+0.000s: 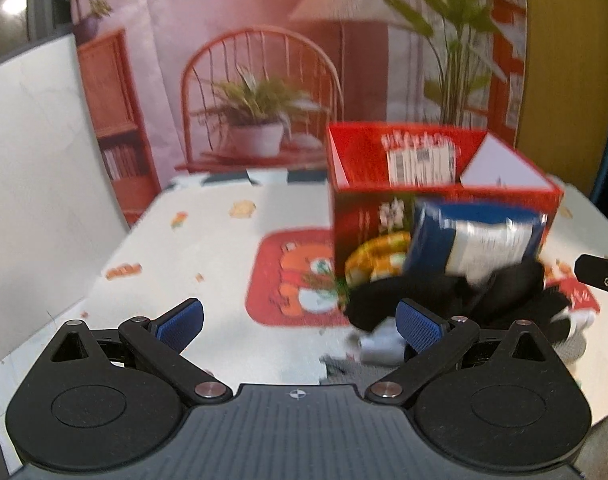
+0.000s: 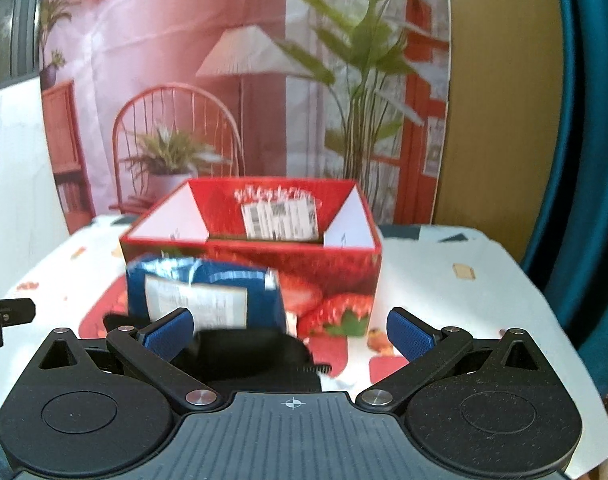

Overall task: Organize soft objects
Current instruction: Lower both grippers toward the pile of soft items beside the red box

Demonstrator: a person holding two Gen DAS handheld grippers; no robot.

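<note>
Left gripper (image 1: 299, 320): blue pads spread wide, nothing between them, hovering over the patterned tablecloth (image 1: 207, 240). Right of it, black soft items (image 1: 444, 300) piled on the cloth, a white piece poking out at the near edge; blurred, can't tell what each is. Blue packet (image 1: 476, 240) stands on the pile, leaning against the front of the open red box (image 1: 444, 192). Box upright, flaps raised, label on its inner back wall. Right gripper (image 2: 289, 330): jaws equally wide apart, empty, black fabric just below and ahead of the left pad
</note>
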